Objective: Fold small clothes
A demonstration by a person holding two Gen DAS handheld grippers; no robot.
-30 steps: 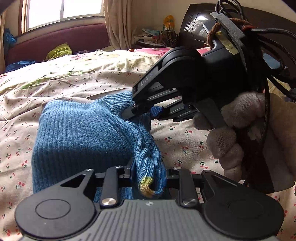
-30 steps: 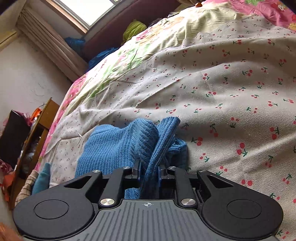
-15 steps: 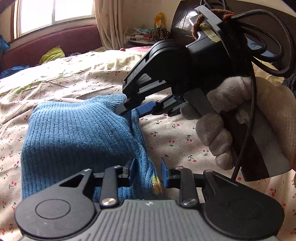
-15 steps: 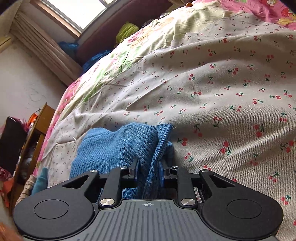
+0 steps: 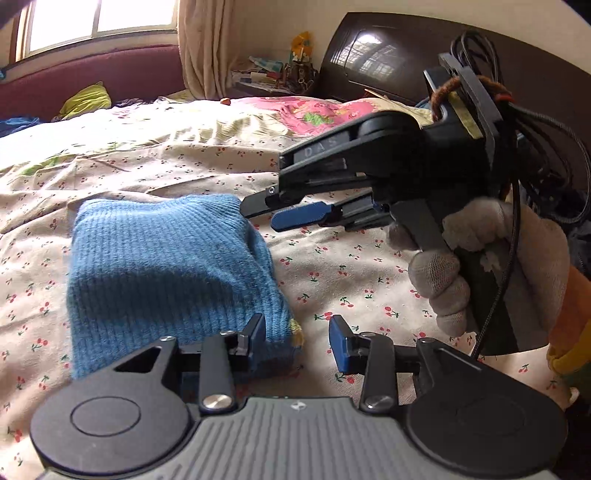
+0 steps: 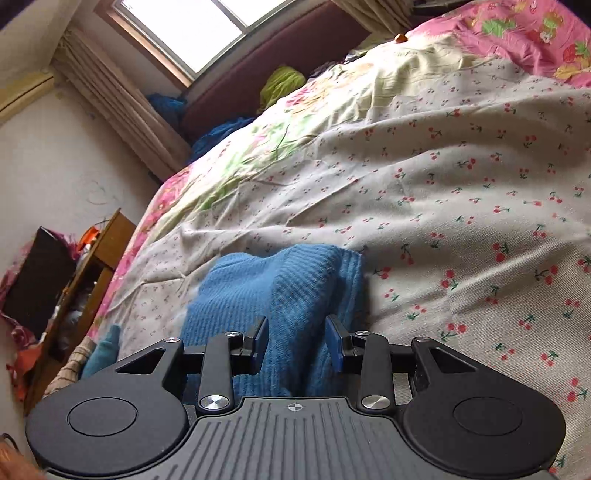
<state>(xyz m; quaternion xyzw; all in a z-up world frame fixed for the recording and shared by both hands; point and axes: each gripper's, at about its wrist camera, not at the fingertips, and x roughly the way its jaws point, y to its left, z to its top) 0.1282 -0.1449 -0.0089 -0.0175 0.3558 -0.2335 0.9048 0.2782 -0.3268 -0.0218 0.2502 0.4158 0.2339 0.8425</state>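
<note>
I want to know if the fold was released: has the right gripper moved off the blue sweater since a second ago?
Yes. The right gripper, its jaws just opening, has drawn back from the blue sweater edge it pinched, now clear above the cherry-print sheet.

Folded sweater (image 5: 170, 273) on bedspread (image 5: 351, 280) — window (image 5: 99, 18) behind, beyond bed.

sweater (image 5: 166, 266): blue ribbed knit | bedsheet (image 5: 351, 280): matt printed cotton | left claw (image 5: 297, 338): matt blk plastic
</note>
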